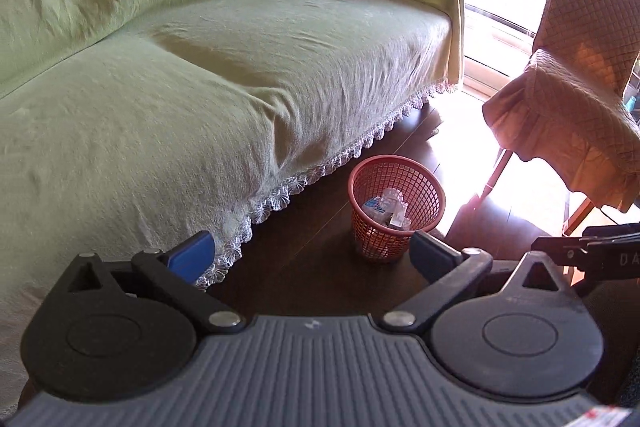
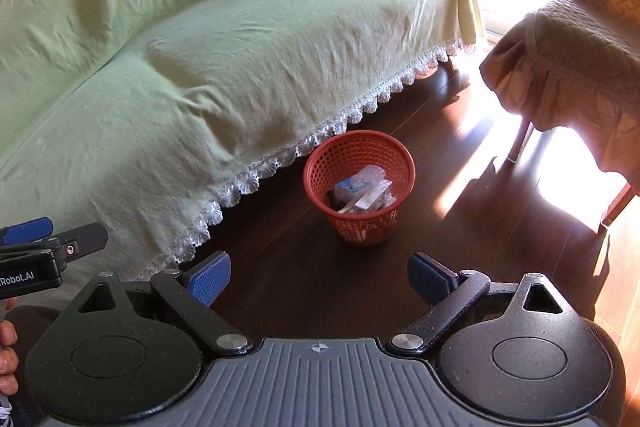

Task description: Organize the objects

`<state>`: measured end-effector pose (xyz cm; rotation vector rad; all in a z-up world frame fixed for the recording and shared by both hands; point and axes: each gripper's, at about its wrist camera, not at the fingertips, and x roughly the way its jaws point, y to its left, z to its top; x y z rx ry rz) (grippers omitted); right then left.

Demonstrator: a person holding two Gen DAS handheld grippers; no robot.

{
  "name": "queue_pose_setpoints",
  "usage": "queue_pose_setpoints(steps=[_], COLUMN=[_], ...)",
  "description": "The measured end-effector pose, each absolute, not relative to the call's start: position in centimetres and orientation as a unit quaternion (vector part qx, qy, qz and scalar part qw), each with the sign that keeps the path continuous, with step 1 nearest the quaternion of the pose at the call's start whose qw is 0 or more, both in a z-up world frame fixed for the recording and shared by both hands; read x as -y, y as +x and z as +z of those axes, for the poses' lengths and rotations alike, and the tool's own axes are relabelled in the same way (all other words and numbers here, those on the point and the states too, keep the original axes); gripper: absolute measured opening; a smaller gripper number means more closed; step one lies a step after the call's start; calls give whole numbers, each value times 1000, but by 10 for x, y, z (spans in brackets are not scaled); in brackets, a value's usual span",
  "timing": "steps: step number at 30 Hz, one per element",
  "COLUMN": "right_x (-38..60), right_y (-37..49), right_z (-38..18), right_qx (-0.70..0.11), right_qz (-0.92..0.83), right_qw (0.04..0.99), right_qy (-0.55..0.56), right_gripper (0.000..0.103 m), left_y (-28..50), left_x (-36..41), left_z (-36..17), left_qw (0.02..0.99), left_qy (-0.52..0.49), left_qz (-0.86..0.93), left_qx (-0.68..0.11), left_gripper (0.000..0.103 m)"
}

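Note:
A red mesh basket (image 1: 396,207) stands on the dark wood floor beside the sofa, and it also shows in the right wrist view (image 2: 358,187). Inside it lie several clear and white wrappers and small packets (image 2: 362,193). My left gripper (image 1: 312,259) is open and empty, held above the floor in front of the basket. My right gripper (image 2: 320,279) is open and empty, also short of the basket. The left gripper's tip shows at the left edge of the right wrist view (image 2: 44,251).
A sofa under a green cover with a white lace hem (image 1: 200,87) fills the left side. A chair with a quilted tan cover (image 1: 580,107) stands at the right by a bright window. Sunlit floor (image 2: 540,187) lies between the basket and the chair.

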<state>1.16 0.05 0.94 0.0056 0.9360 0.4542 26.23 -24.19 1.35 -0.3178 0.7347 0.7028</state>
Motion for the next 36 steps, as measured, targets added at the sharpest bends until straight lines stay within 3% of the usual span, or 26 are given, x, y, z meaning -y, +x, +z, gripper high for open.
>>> queue_pose_setpoints(steps=[16, 36], right_x=[12, -1], right_y=[-50, -39], right_z=[17, 3], right_qx=[-412, -429], right_qz=[238, 243], right_qw=[879, 870], right_qy=[-26, -34], right_gripper=[93, 93], left_y=[227, 234], left_x=[288, 286], left_z=[24, 2], left_qw=[857, 841], left_qy=[-142, -151], left_qz=[347, 346], left_qx=[-354, -388], left_gripper=[102, 102])
